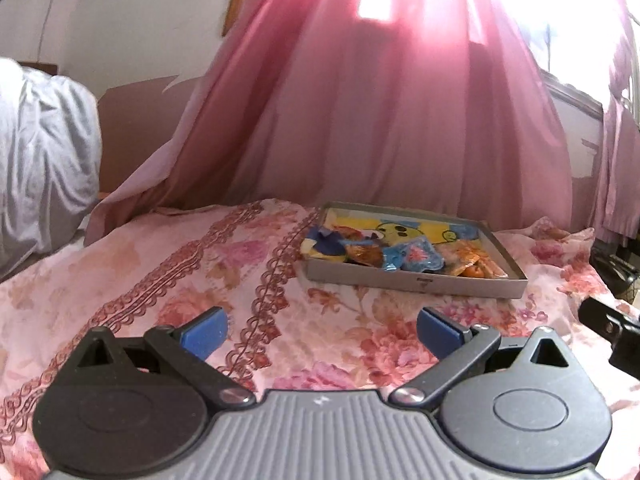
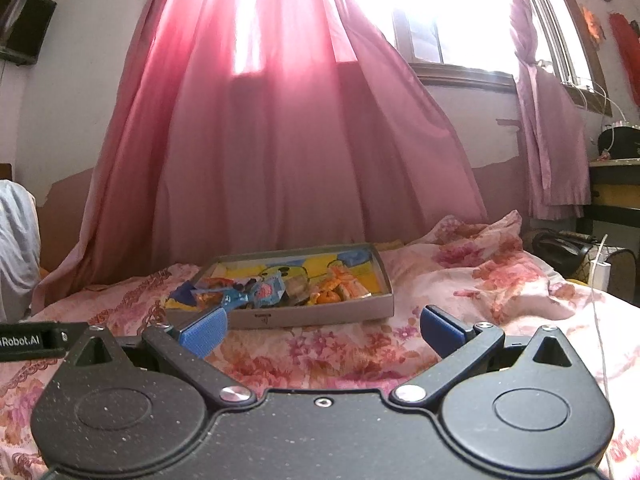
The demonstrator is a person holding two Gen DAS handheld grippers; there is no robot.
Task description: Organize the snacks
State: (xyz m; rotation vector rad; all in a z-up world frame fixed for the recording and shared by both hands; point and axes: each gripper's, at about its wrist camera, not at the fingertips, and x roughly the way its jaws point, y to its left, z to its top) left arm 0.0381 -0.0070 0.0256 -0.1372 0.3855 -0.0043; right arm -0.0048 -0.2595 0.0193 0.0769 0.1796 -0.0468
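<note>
Your left hand-held gripper and right hand-held gripper hover released and empty above the floral bedspread. Just beyond them sits the shallow tray, gathering wrapped snacks together.

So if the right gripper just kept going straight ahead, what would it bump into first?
Probably the near wall of the shallow snack box on the floral bedspread. The right gripper is open and empty, though the depth is hard to judge.
</note>
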